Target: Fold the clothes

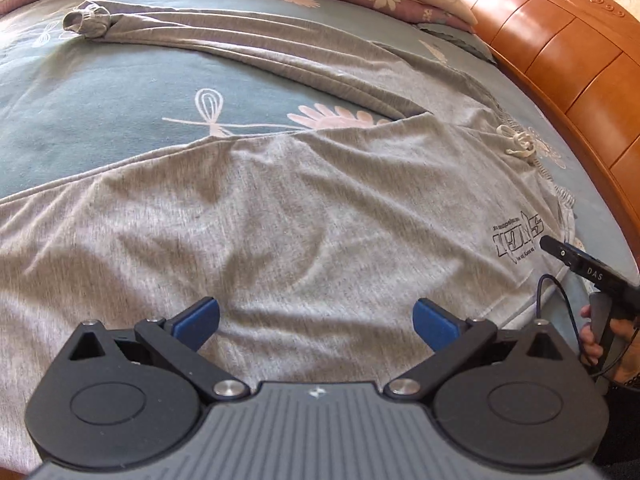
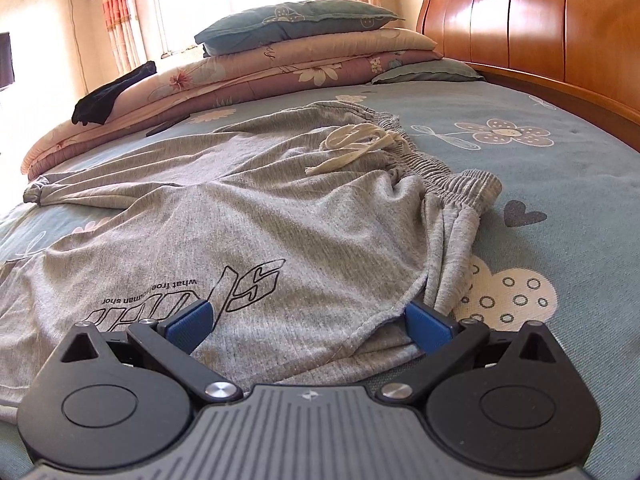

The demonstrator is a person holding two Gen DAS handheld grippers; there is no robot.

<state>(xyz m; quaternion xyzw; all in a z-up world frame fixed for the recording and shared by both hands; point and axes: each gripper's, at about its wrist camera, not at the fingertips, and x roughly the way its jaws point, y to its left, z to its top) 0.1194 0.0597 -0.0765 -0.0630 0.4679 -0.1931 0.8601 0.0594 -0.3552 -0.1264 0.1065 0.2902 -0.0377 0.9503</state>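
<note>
**Grey sweatpants spread on the bed, both grippers wide**

The grey sweatpants [image 1: 304, 208] lie flat on the blue flowered bedsheet [image 1: 100, 92] in the left wrist view, one leg running off to a bunched cuff [image 1: 86, 20] at the far side. The left gripper [image 1: 316, 320] hovers over the near leg, its blue pads well apart and holding nothing. At the right edge a hand [image 1: 600, 340] grips the handle of the other tool. A wooden headboard [image 1: 560, 40] runs along the right.

From the right wrist view, the right gripper [image 2: 310, 320] sits low at the pants' [image 2: 240, 216] hip edge near the black printed logo [image 2: 192, 292], fingers spread with cloth lying between them, unpinched. The cream drawstring [image 2: 352, 144] rests on the gathered waistband [image 2: 432, 176]. Folded quilts and pillows [image 2: 300, 52] are stacked beyond.
</note>
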